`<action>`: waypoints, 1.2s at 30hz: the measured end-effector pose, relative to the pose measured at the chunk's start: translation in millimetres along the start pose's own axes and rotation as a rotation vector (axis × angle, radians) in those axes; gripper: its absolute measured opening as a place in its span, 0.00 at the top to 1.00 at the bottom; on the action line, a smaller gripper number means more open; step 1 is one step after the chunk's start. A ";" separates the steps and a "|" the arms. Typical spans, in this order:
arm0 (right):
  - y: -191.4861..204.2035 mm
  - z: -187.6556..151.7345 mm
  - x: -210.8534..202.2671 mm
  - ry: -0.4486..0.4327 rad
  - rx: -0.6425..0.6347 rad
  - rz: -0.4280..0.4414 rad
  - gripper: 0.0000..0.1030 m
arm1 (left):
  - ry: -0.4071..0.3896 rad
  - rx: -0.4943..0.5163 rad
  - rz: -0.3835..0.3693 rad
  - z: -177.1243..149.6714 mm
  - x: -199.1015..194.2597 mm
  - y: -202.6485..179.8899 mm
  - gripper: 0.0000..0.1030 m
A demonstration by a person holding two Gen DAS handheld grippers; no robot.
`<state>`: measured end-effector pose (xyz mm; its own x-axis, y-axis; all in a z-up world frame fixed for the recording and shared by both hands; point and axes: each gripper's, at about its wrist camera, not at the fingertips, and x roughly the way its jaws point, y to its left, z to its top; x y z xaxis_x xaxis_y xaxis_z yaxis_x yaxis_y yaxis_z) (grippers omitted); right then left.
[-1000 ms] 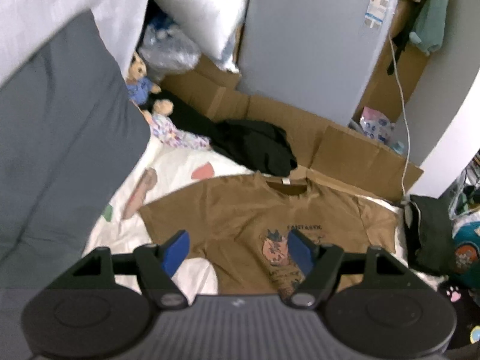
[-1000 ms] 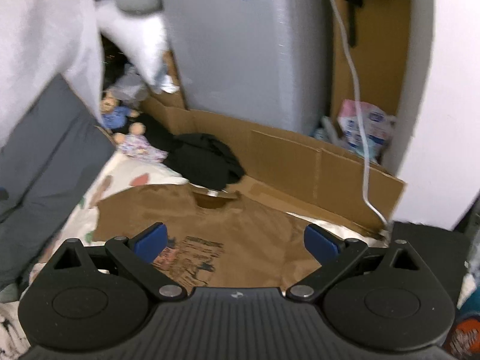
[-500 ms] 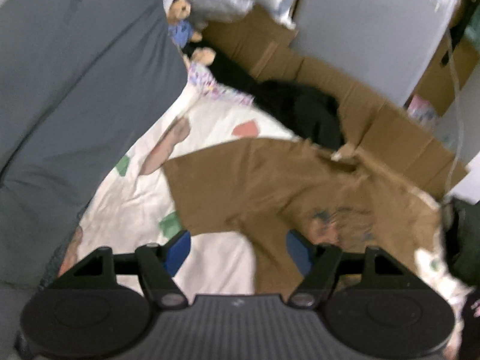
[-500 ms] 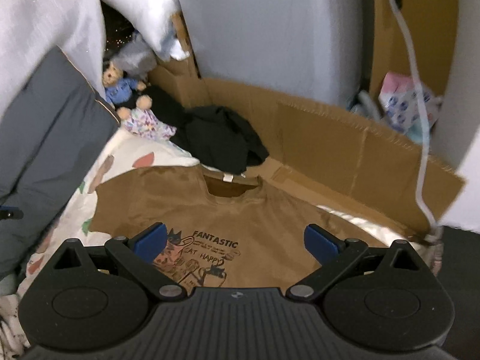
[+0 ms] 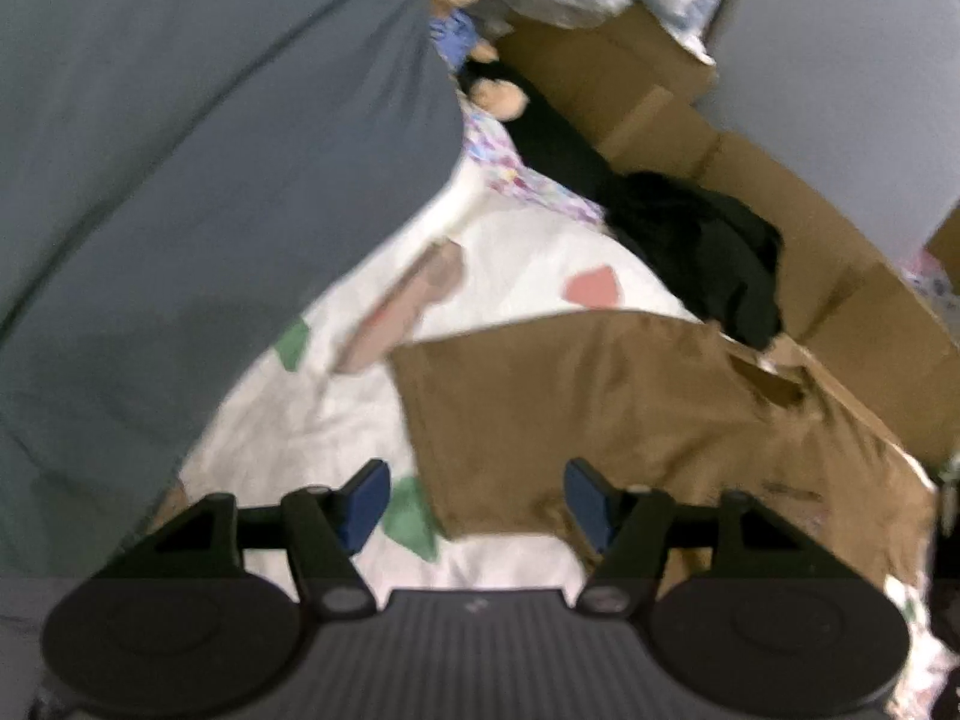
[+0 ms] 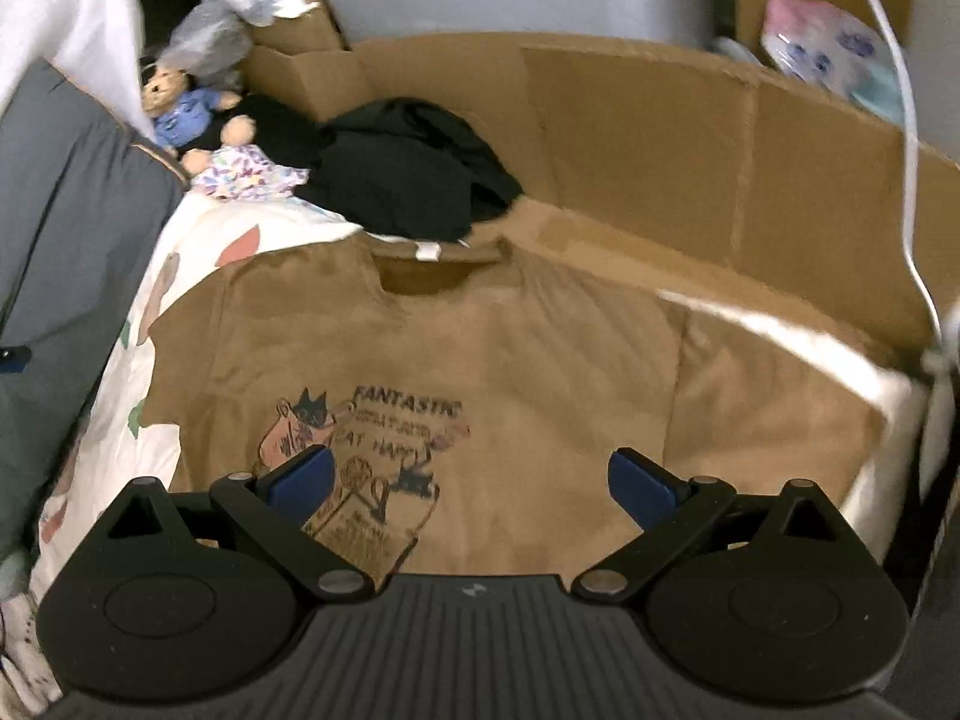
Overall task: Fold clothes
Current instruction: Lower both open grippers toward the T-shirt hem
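Left tongs (image 5: 477,498) spread over shirt (image 5: 600,408) sleeve edge

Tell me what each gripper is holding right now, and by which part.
Nothing is held. The left gripper and right gripper are both open above the brown T-shirt, which lies flat on the bed; no cloth sits between the fingers.

The brown T-shirt (image 6: 540,372) is soft matt cloth, the sheet (image 5: 516,264) under it printed cotton by the look. Plain matt cardboard (image 6: 690,138) stands behind. Both grippers' fingers (image 6: 300,477) seem matt plastic with blue pads.
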<state>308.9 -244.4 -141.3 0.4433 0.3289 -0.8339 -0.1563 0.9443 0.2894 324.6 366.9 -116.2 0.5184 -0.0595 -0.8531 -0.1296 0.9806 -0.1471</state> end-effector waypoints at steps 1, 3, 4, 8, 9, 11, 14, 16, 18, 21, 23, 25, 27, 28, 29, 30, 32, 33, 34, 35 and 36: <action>3.6 -6.9 -10.4 -0.010 -0.014 -0.009 0.02 | 0.005 0.007 0.004 -3.5 -5.3 -2.6 0.35; 12.9 -17.5 -30.5 -0.032 -0.045 -0.042 0.02 | 0.003 -0.028 0.001 -8.2 -18.6 -2.1 0.35; 17.9 -23.1 -37.1 -0.028 -0.047 -0.041 0.02 | -0.004 -0.063 -0.015 -13.3 -29.5 1.4 0.35; 37.9 -45.4 -63.6 -0.012 -0.056 -0.036 0.02 | -0.029 -0.180 -0.080 -40.5 -73.2 17.2 0.35; 42.9 -51.0 -70.3 -0.009 -0.058 -0.035 0.02 | -0.025 -0.186 -0.075 -50.3 -82.7 19.2 0.36; 52.9 -62.2 -83.5 -0.001 -0.062 -0.032 0.02 | -0.015 -0.197 -0.065 -70.0 -101.7 23.2 0.37; 65.0 -76.5 -89.6 0.011 -0.071 -0.030 0.02 | -0.002 -0.213 -0.051 -99.4 -130.2 29.3 0.37; 74.1 -92.2 -91.4 0.006 -0.062 -0.035 0.02 | 0.008 -0.224 -0.041 -119.0 -149.2 33.3 0.37; 78.5 -102.5 -96.0 -0.025 -0.037 -0.056 0.02 | 0.017 -0.235 -0.032 -138.6 -168.2 37.3 0.37; 77.7 -111.3 -99.0 -0.014 0.002 -0.025 0.02 | 0.013 -0.243 -0.027 -161.3 -179.9 39.5 0.37; 79.2 -114.9 -100.1 -0.020 -0.009 -0.009 0.02 | 0.001 -0.244 -0.030 -172.7 -178.4 38.9 0.37; 84.2 -120.3 -97.0 -0.020 -0.046 -0.014 0.02 | -0.011 -0.245 -0.033 -184.1 -176.9 38.3 0.37; 90.5 -126.1 -92.5 -0.021 -0.093 -0.024 0.03 | -0.023 -0.245 -0.035 -195.5 -175.4 37.7 0.39; 93.1 -128.0 -91.2 -0.028 -0.110 -0.017 0.03 | -0.029 -0.246 -0.037 -201.2 -174.7 37.4 0.39; 95.6 -129.9 -89.9 -0.035 -0.126 -0.011 0.03 | -0.037 -0.240 -0.047 -205.5 -171.0 36.3 0.39; 98.1 -132.5 -88.5 -0.042 -0.141 -0.003 0.03 | -0.046 -0.230 -0.062 -209.0 -165.7 34.8 0.39; 103.7 -139.3 -84.4 -0.041 -0.156 0.010 0.03 | -0.053 -0.246 -0.098 -215.0 -156.8 34.6 0.39; 105.9 -141.7 -83.1 -0.039 -0.161 0.015 0.03 | -0.053 -0.261 -0.124 -218.7 -147.6 34.9 0.39; 108.6 -144.7 -81.2 -0.036 -0.173 0.021 0.03 | -0.050 -0.264 -0.135 -221.8 -141.1 34.1 0.39; 112.2 -149.1 -78.2 -0.031 -0.196 0.032 0.03 | -0.040 -0.255 -0.138 -225.8 -132.8 32.5 0.39; 115.8 -154.1 -74.7 -0.027 -0.220 0.041 0.03 | -0.027 -0.245 -0.140 -232.0 -123.5 31.2 0.39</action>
<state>121.7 -159.9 -118.0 0.4559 0.3694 -0.8098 -0.3619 0.9081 0.2105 60.5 361.5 -131.6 0.5673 -0.1828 -0.8030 -0.2541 0.8886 -0.3819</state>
